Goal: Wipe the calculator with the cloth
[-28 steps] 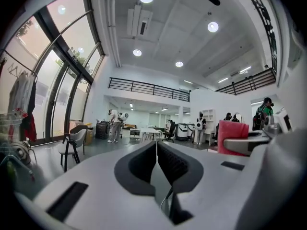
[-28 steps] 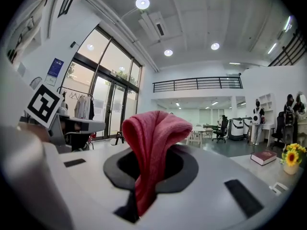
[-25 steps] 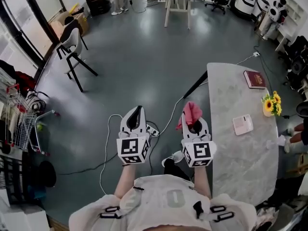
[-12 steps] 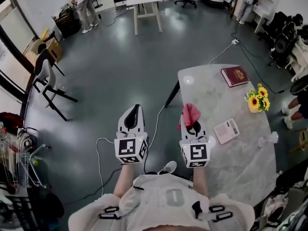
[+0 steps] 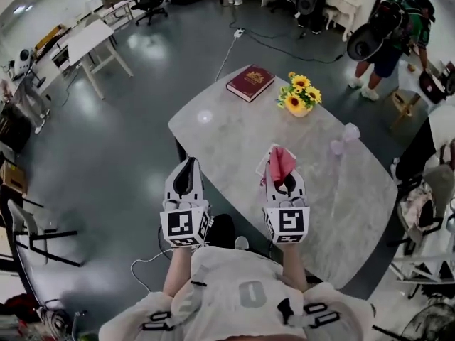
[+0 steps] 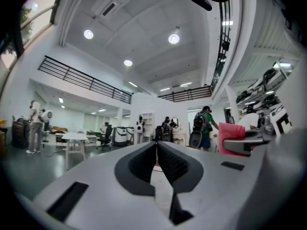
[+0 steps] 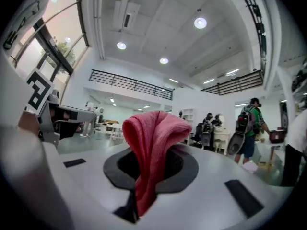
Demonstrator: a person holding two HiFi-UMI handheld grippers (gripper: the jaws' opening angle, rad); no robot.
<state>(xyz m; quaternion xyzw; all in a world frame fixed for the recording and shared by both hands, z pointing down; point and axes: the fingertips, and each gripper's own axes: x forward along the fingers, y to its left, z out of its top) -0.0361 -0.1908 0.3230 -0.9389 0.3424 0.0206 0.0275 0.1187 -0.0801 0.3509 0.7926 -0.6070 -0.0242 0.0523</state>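
A pink cloth [image 5: 279, 160] sticks up out of my right gripper [image 5: 281, 178], which is shut on it above the near part of the grey marble table [image 5: 227, 137]. In the right gripper view the cloth [image 7: 153, 143] hangs folded between the jaws. My left gripper [image 5: 188, 168] hovers at the table's near left edge. Its jaws are shut with nothing between them, as the left gripper view [image 6: 157, 147] shows. Both grippers point level. No calculator shows in any view now.
On the table's far part lie a dark red book [image 5: 250, 82], a small vase of sunflowers [image 5: 298, 95] and a crumpled clear wrapper [image 5: 347, 133]. A person with a backpack [image 5: 387, 27] stands beyond it. A white table [image 5: 89, 41] stands far left, a chair [image 5: 28, 226] near left.
The view has swung round. The table has come from the right to straight ahead under the grippers. The calculator, seen on it before, is out of sight. The cloth stays gripped.
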